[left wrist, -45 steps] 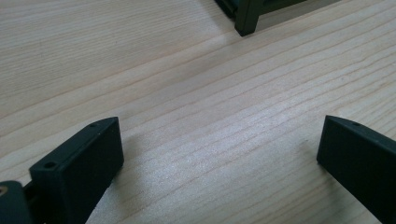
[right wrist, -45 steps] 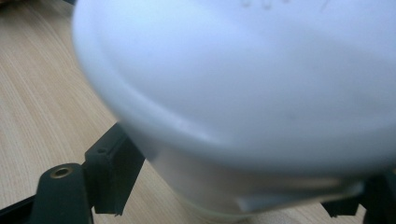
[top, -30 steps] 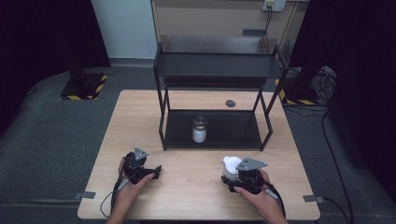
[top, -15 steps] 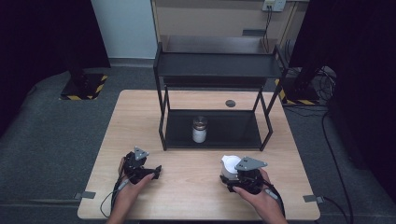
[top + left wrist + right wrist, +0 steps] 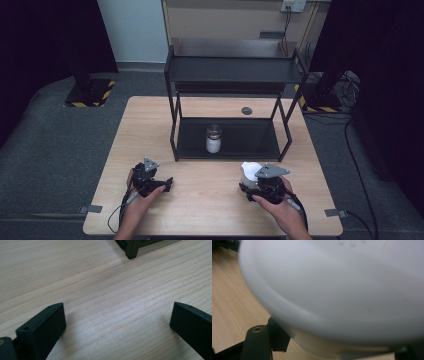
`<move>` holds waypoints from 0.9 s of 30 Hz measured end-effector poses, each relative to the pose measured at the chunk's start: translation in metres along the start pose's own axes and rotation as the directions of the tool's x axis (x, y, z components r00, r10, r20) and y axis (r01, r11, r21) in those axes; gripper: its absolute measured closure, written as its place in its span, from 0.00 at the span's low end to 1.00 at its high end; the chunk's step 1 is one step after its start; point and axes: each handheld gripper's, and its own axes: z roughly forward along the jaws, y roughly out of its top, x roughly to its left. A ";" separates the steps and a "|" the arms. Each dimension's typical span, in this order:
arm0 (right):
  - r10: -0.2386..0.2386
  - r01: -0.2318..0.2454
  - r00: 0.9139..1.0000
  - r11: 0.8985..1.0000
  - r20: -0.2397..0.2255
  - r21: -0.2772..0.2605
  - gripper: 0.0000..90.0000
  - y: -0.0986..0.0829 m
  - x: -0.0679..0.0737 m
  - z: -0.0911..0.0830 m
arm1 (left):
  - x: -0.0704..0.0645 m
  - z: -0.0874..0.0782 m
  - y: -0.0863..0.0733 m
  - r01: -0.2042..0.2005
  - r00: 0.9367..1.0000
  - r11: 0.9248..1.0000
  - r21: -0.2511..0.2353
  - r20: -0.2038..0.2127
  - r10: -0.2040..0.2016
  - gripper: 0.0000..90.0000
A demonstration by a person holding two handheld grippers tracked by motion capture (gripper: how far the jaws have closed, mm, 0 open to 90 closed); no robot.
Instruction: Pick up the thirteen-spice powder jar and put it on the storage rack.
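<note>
Right gripper view: smooth white round container (image 5: 342, 285) between jaws

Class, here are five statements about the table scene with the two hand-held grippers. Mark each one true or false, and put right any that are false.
1. The right gripper holds a white container. True.
2. The left gripper has its jaws shut on a jar. False: its jaws stand apart over bare table.
3. A glass jar stands on the lower shelf of the black rack. True.
4. The jar lies tipped on its side. False: it stands upright.
5. A small dark disc lies on the table behind the rack. True.
</note>
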 end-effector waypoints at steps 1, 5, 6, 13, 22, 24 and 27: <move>0.001 -0.001 1.000 1.000 0.002 -0.001 0.35 0.000 -0.001 0.000 | 0.000 0.000 0.000 0.000 1.000 1.000 0.000 0.000 0.000 0.00; 0.013 -0.013 1.000 1.000 0.004 -0.002 0.35 0.000 -0.004 0.001 | 0.000 0.000 0.000 0.001 1.000 1.000 0.000 -0.001 -0.001 0.00; 0.018 -0.018 1.000 1.000 0.003 -0.008 0.35 -0.001 -0.006 0.001 | 0.000 0.000 0.000 0.001 1.000 1.000 0.000 -0.001 -0.001 0.00; 0.038 -0.038 0.999 0.999 0.017 -0.025 0.35 0.005 -0.012 0.002 | 0.000 0.000 0.000 0.001 1.000 1.000 0.000 -0.001 -0.001 0.00; 0.057 -0.055 0.997 0.998 0.044 -0.032 0.35 0.013 -0.020 0.007 | 0.000 0.000 0.000 0.001 1.000 1.000 0.000 -0.001 -0.001 0.00; 0.061 -0.060 0.997 0.998 0.047 -0.034 0.35 0.015 -0.022 0.008 | 0.000 0.000 0.000 0.002 1.000 1.000 0.000 -0.002 -0.002 0.00; 0.070 -0.068 0.996 0.997 0.056 -0.040 0.35 0.018 -0.024 0.009 | 0.000 0.000 0.000 0.002 1.000 1.000 0.000 -0.002 -0.002 0.00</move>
